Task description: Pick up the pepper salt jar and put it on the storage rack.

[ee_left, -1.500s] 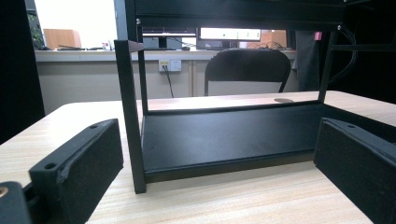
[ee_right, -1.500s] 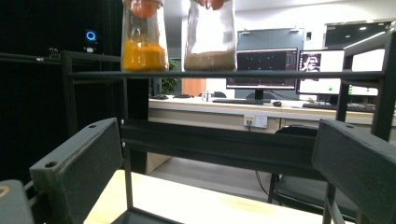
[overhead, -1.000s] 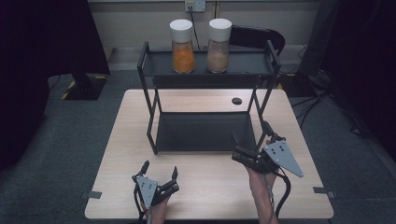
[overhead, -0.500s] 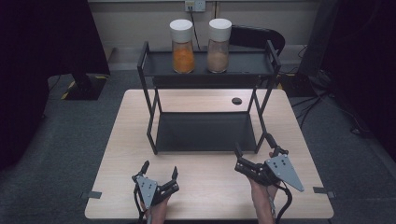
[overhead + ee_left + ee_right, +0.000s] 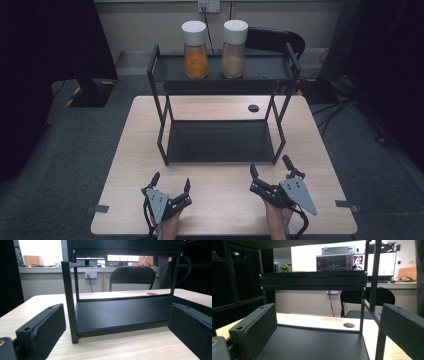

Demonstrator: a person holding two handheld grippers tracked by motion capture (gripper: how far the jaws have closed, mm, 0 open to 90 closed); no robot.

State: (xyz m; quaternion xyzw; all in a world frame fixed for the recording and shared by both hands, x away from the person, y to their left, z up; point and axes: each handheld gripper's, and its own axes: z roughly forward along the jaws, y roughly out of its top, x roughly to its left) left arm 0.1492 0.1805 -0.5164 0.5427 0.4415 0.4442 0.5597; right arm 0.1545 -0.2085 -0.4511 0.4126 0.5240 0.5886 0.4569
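In the high view, the right gripper (image 5: pixel 270 169) has moved back toward the person's side of the worktop (image 5: pixel 125 150) since a second ago; before, it stood close to the front right leg of the black rack (image 5: pixel 220 142), and now it rests near the front edge, level with the left gripper (image 5: pixel 171 181). The left gripper has not changed its place. Both are released, jaws spread, and they hold nothing. The two jars stand side by side on the upper shelf of the rack: the orange jar (image 5: pixel 195 50) at the left, the brown jar (image 5: pixel 234 49) at the right, both upright with white lids. I judge that the placing on the shelf is done and the hands are returning to rest, well apart from the jars. Both forearms come in from the bottom edge, and the grippers point forward to the rack.

In the left gripper view, the two black jaws are wide apart and low over the worktop (image 5: pixel 125 345). Between them stands the front left leg of the rack (image 5: pixel 68 302) and its empty lower shelf (image 5: pixel 120 312).

In the right gripper view, the jaws are also spread with nothing between them. This gripper looks along the lower shelf (image 5: pixel 312 345), and the rail of the upper shelf (image 5: pixel 312 280) crosses above. A round hole (image 5: pixel 349 325) in the worktop is behind.
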